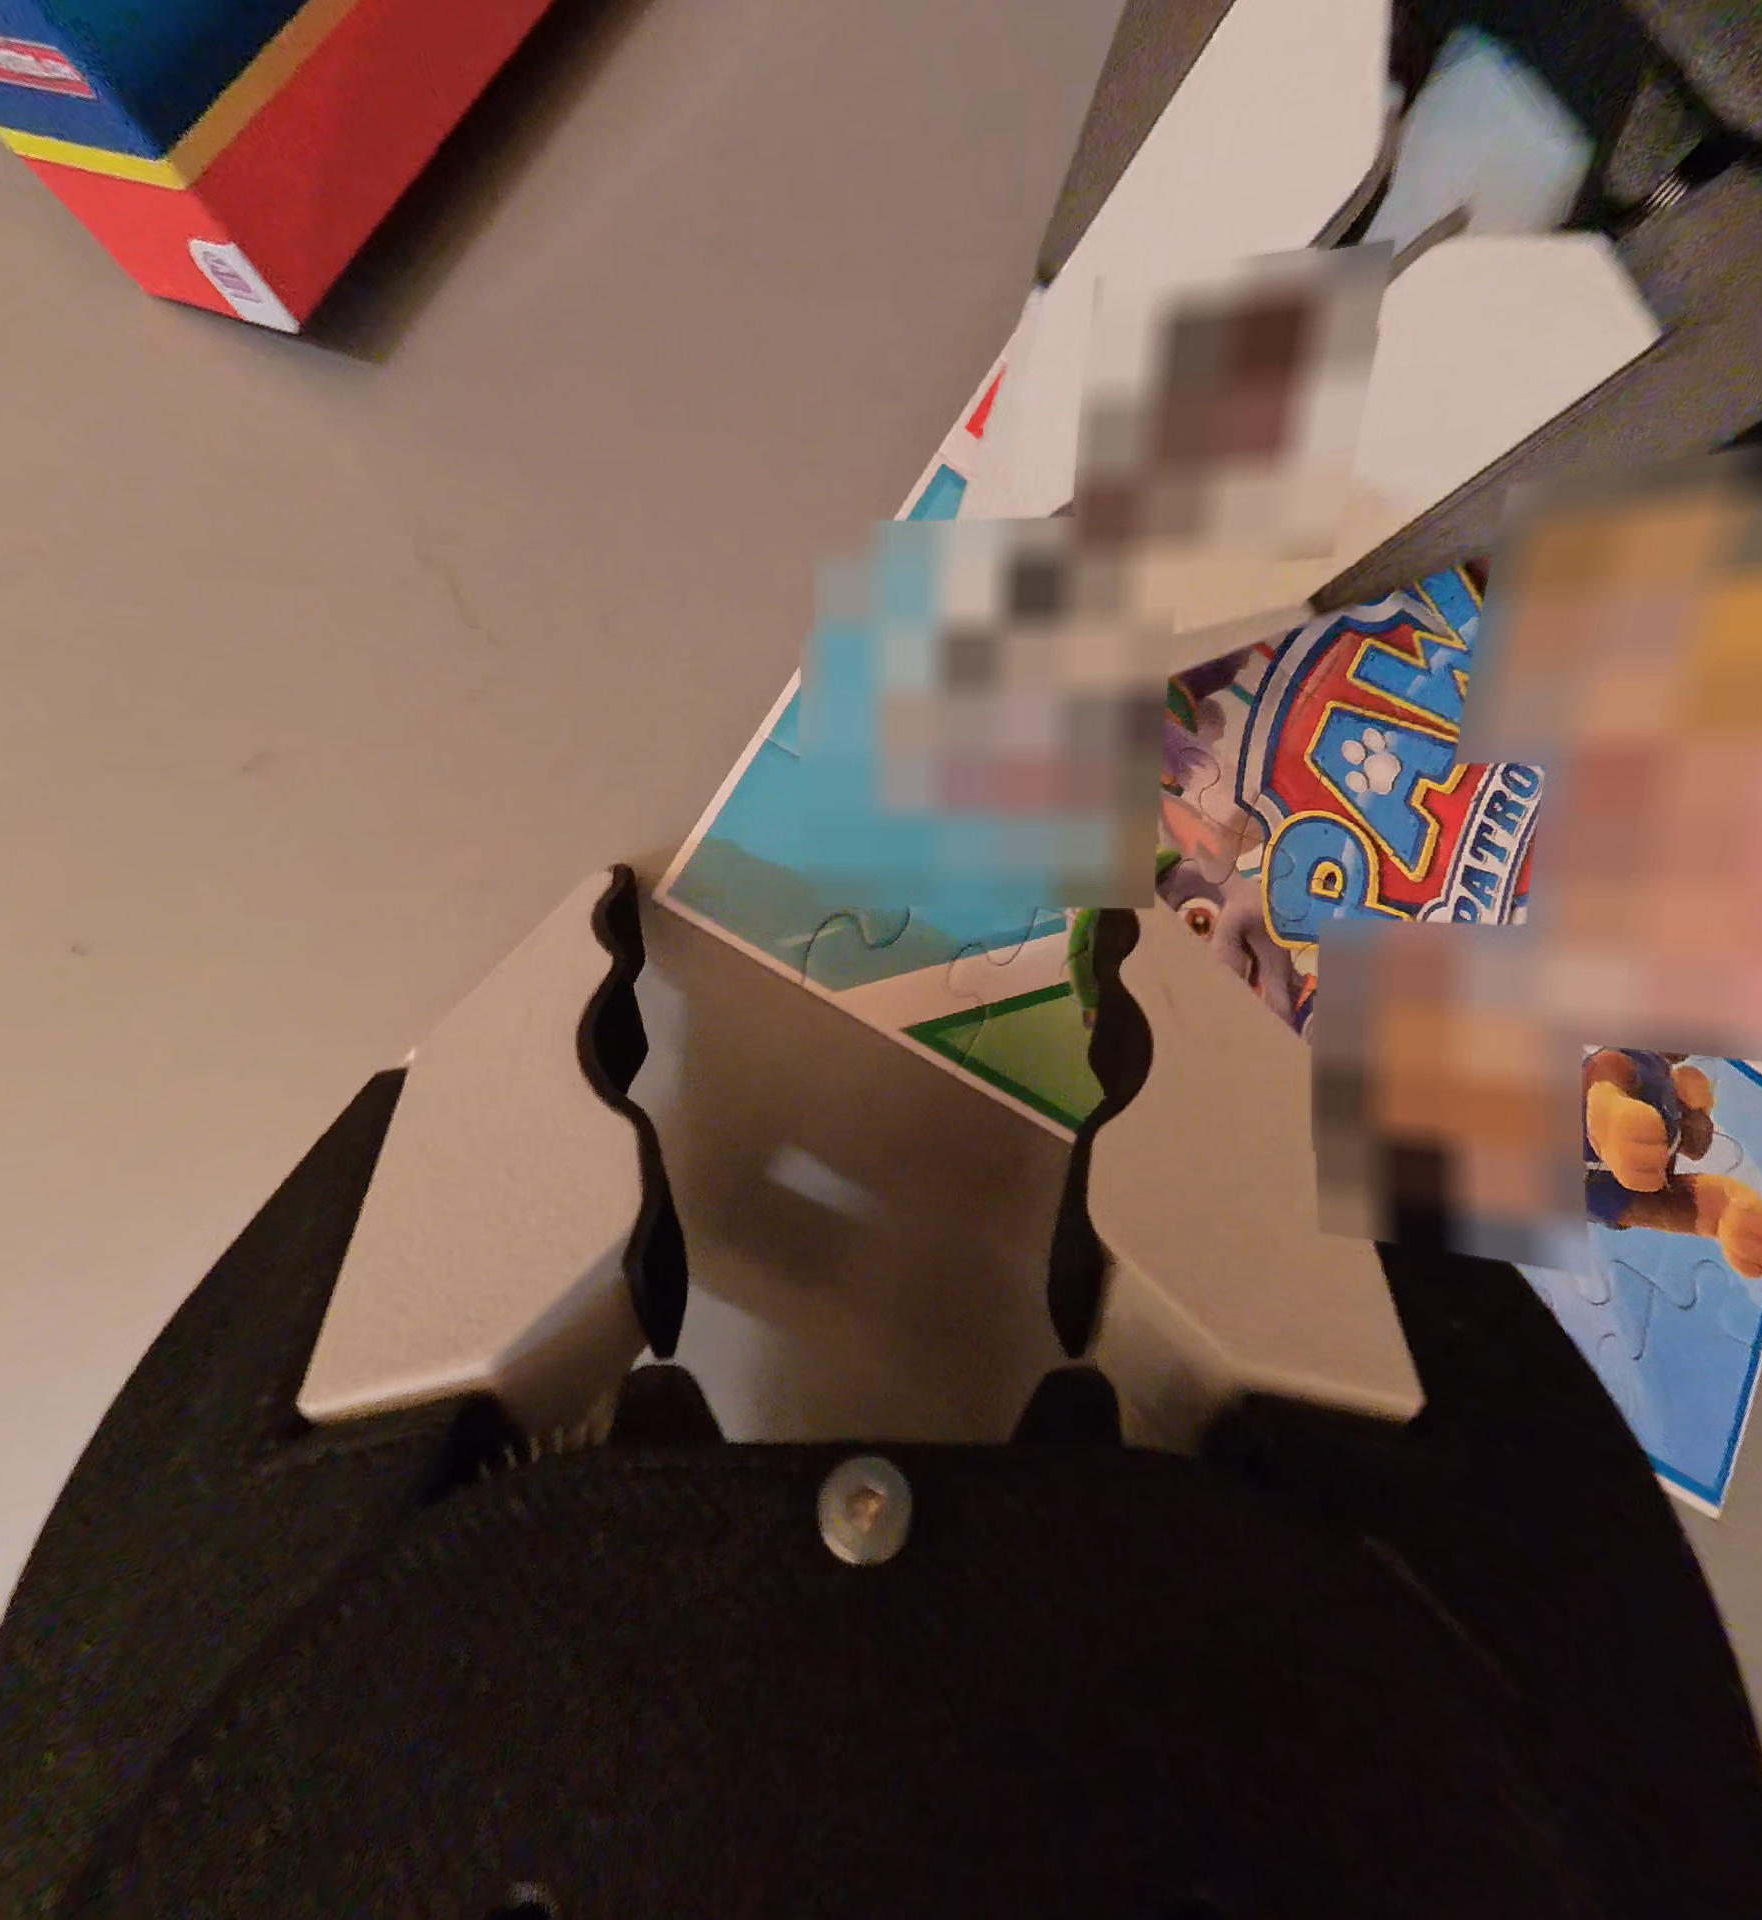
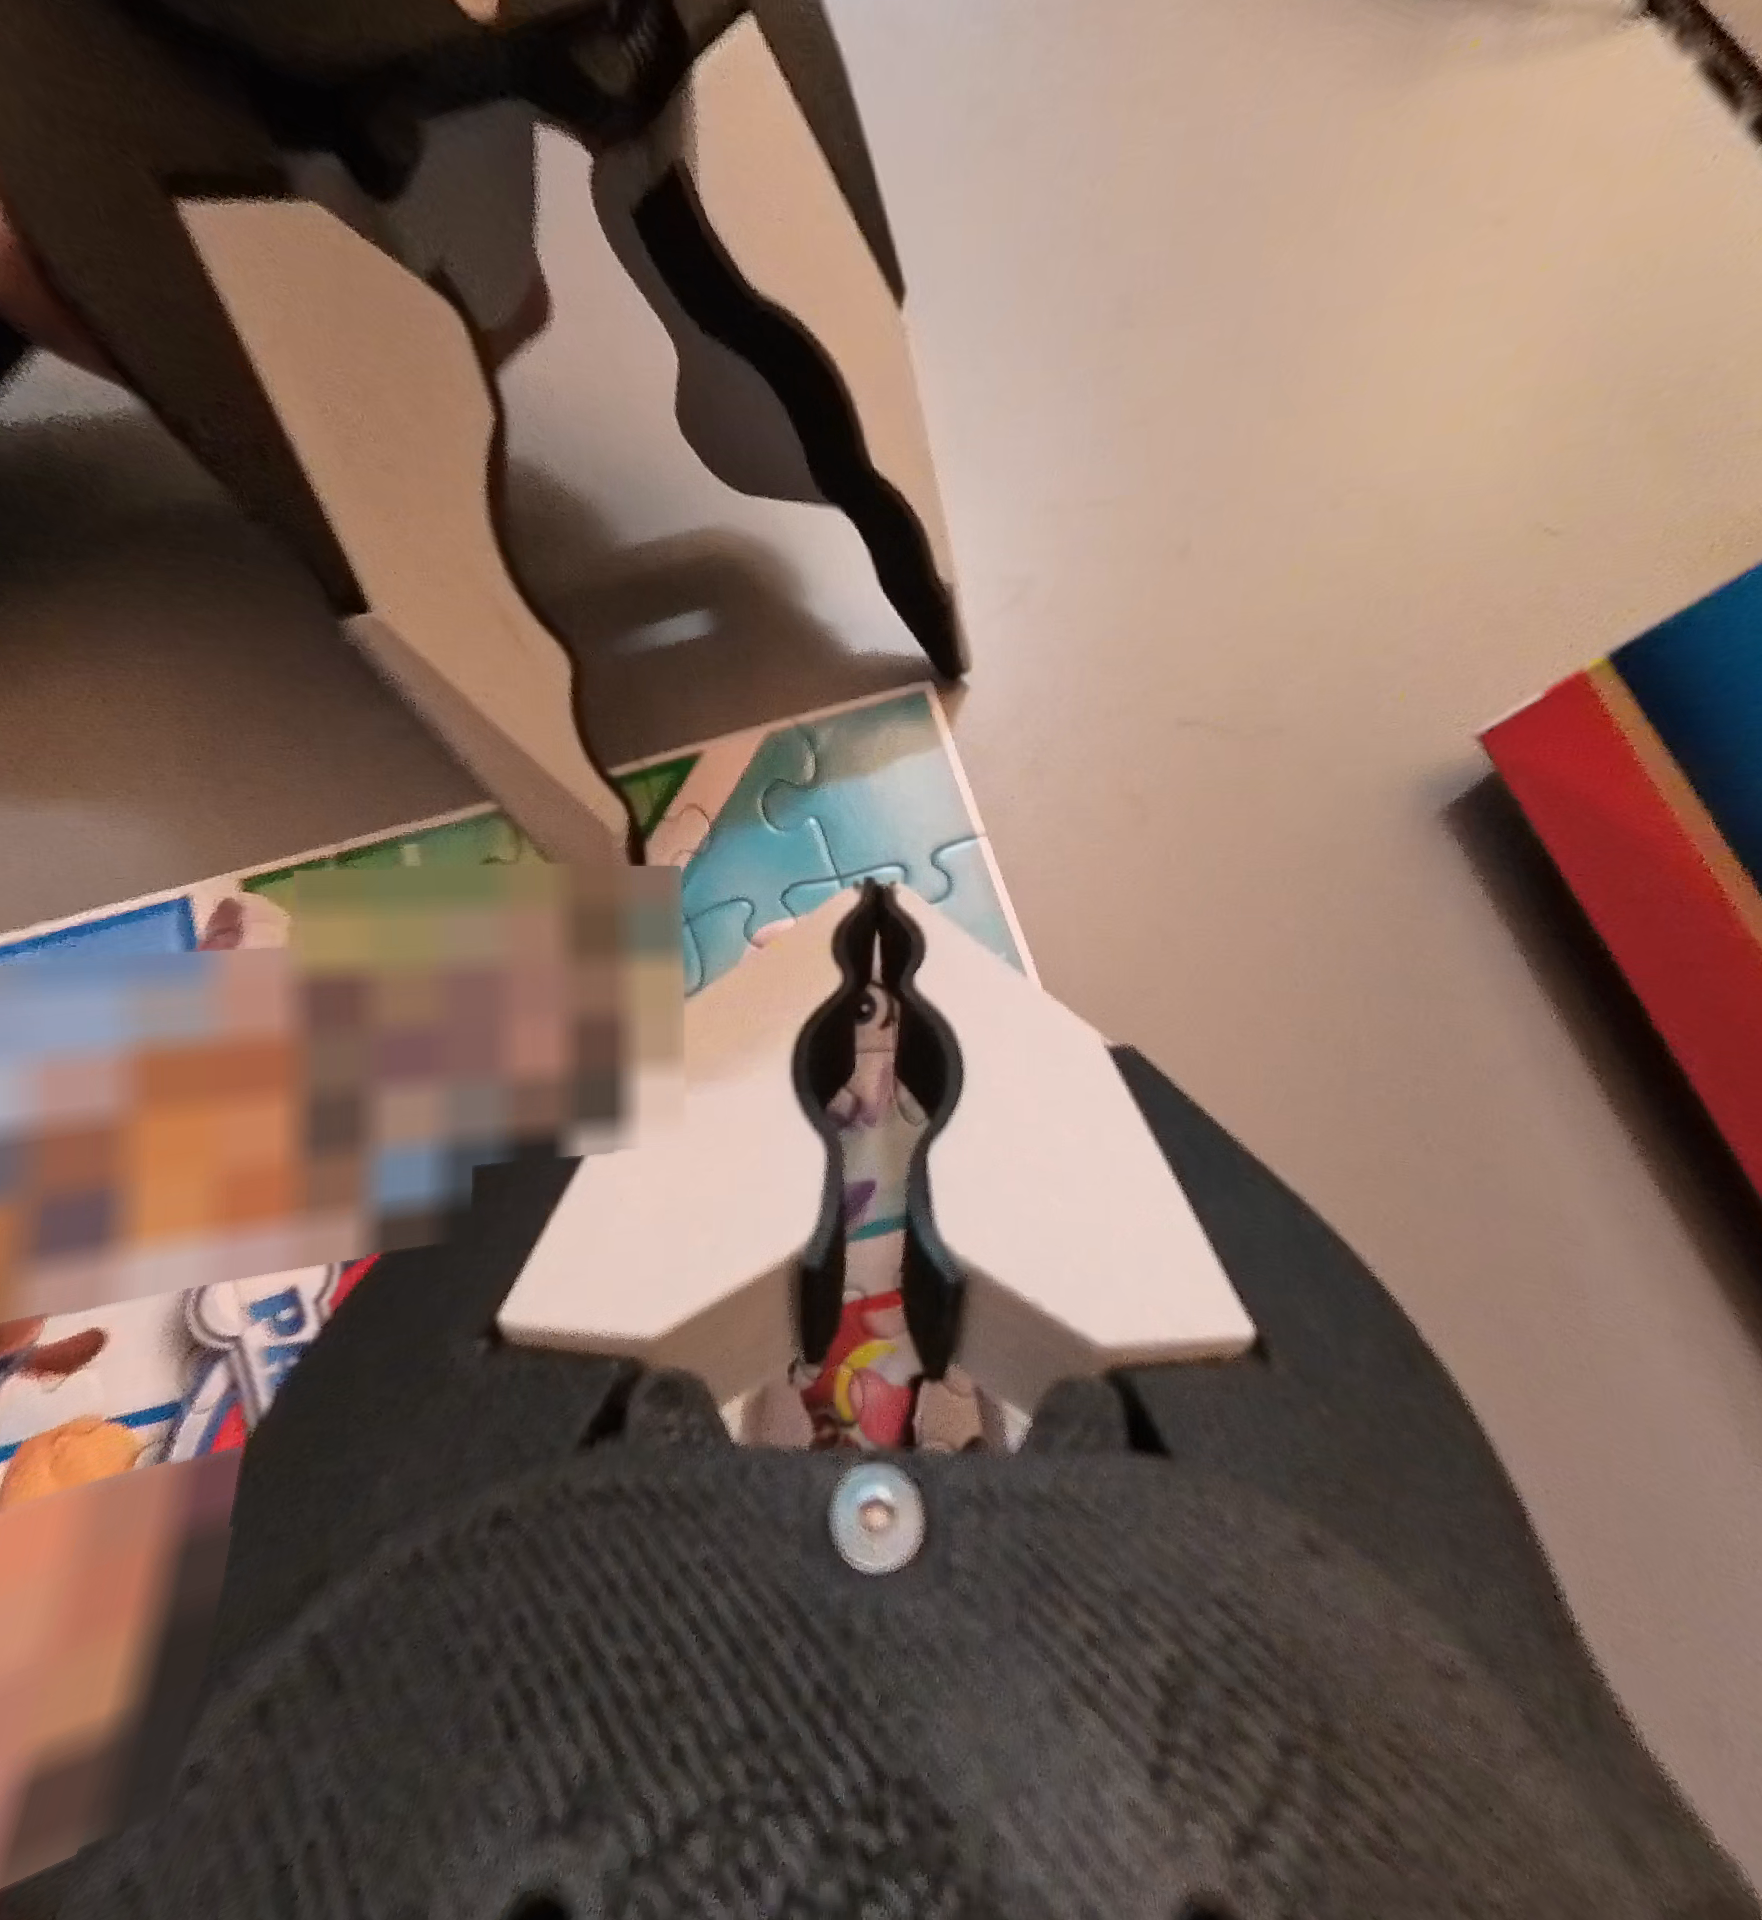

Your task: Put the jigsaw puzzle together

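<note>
1. My left gripper point(image 1: 872, 914) stands wide with nothing between its fingers, straddling the lower left corner of the flat, colourful cartoon jigsaw puzzle point(image 1: 856, 914) at centre frame.
2. My right gripper point(image 2: 875, 894) has its tips pinched together over the puzzle's blue corner pieces; I see nothing held.
3. The visible pieces look interlocked.
4. A red-and-blue cardboard box point(image 1: 264, 156) sits upper left on the grey tabletop point(image 1: 389, 675).

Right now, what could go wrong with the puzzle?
The left gripper is open at the puzzle corner, one finger at its edge; a nudge might pop pieces apart. The right gripper, fingers together, sits over the pieces and could scrape them. The box lies nearby and could get bumped.
</note>
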Demonstrator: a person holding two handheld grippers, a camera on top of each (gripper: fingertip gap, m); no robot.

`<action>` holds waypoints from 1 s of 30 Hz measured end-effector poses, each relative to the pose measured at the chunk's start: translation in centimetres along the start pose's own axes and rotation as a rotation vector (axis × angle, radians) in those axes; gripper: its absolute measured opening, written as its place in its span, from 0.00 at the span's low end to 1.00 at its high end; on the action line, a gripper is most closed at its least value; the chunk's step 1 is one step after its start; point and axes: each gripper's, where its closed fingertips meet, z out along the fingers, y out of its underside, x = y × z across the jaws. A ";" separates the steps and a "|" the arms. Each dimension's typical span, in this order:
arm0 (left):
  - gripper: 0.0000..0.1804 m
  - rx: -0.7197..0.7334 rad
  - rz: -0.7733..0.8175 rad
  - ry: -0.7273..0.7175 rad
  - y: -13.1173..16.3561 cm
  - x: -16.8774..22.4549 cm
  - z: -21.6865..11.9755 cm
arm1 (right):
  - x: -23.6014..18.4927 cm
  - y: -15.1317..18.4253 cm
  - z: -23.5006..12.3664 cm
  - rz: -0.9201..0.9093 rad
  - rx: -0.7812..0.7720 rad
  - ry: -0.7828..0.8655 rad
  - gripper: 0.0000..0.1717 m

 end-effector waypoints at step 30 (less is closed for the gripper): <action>0.40 0.072 -0.070 0.161 -0.4 1.2 -1.4 | -0.6 2.1 -0.8 0.009 -0.009 -0.011 0.00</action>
